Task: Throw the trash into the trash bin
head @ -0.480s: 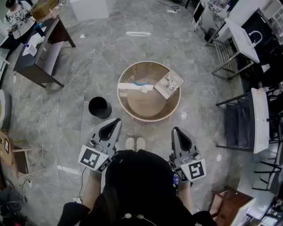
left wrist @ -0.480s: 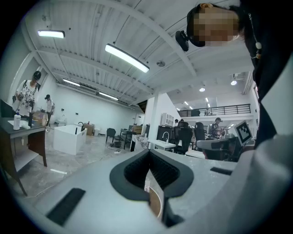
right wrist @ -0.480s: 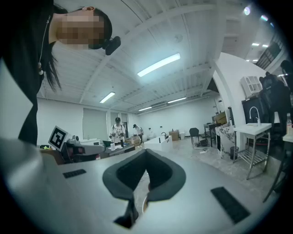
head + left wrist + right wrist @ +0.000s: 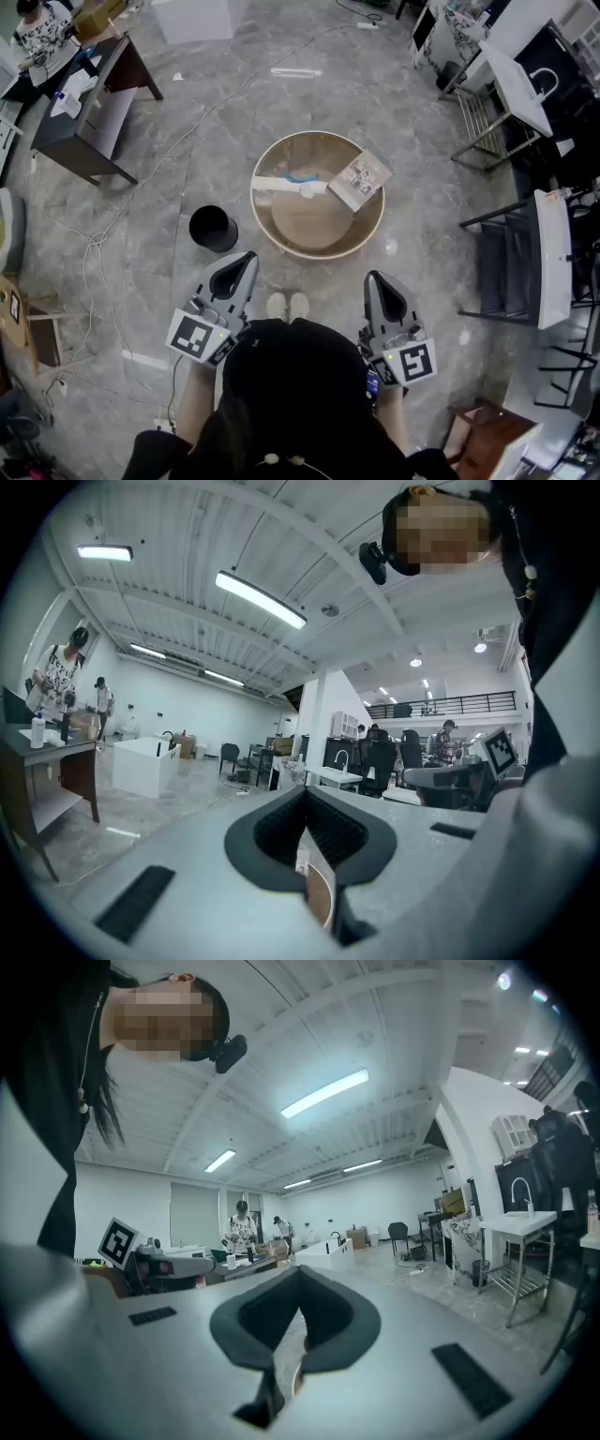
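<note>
1. The black trash bin (image 4: 213, 228) stood on the floor just left of the round table, in the same spot as 0.5 s earlier. I could not tell whether anything lay inside its dark mouth.
2. The left gripper (image 4: 242, 267) had not stirred. It was held level close to the person's body, with its jaws pressed together and nothing between them.
3. On the round table (image 4: 281, 246) the trash lay as it had before. There were 3 pieces: a long white strip with a blue scrap (image 4: 284, 182), a small white wad (image 4: 307, 189) touching its right end, and a printed packet (image 4: 360, 179) near the right rim.
4. The right gripper (image 4: 380, 286) was likewise unmoved, level and closed on nothing, well short of the table.
5. Only the view itself had drifted slightly. I judged that no pickup had begun, so all 3 pieces remained to be carried to the bin. A gripper would first need to open its jaws and reach forward.
</note>
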Demonstrator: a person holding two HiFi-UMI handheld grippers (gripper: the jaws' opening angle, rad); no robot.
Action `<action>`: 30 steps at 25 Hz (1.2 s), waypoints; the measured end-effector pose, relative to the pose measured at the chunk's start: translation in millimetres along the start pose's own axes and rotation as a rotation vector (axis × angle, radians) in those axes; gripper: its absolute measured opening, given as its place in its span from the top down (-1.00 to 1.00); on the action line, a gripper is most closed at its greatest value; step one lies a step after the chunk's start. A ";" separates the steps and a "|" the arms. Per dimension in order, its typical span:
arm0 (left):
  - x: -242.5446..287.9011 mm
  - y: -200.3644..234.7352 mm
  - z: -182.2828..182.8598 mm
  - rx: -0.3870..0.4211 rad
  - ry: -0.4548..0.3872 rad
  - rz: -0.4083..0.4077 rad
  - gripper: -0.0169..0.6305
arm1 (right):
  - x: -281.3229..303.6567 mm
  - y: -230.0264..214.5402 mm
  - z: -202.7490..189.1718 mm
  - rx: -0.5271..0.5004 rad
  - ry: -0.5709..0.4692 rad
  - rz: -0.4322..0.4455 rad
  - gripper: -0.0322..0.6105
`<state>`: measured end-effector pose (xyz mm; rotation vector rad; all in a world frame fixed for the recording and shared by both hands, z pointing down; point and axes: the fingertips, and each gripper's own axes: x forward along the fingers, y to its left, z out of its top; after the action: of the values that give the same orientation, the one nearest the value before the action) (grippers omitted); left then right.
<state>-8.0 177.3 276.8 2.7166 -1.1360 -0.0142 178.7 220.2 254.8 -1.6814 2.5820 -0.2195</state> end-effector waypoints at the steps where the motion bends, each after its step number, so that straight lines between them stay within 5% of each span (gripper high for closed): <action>1: 0.3 0.2 0.2 -0.001 0.000 0.001 0.94 | -0.3 -1.5 -1.8 -0.002 0.004 0.000 0.89; 14: 10.4 7.8 -16.4 -0.082 0.005 0.103 0.94 | -1.4 -20.6 -58.1 0.043 0.166 0.124 0.75; 22: 2.2 20.1 -47.7 -0.129 0.075 0.164 0.94 | 25.3 -13.4 -109.0 -0.056 0.346 0.223 0.57; 30: 31.1 58.6 -52.4 -0.179 0.060 0.140 0.93 | 57.4 -29.6 -141.3 -0.074 0.444 0.172 0.55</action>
<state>-22.8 124.4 341.0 2.4611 -1.2411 -0.0130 165.1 168.7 400.8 -1.5665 3.0664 -0.5508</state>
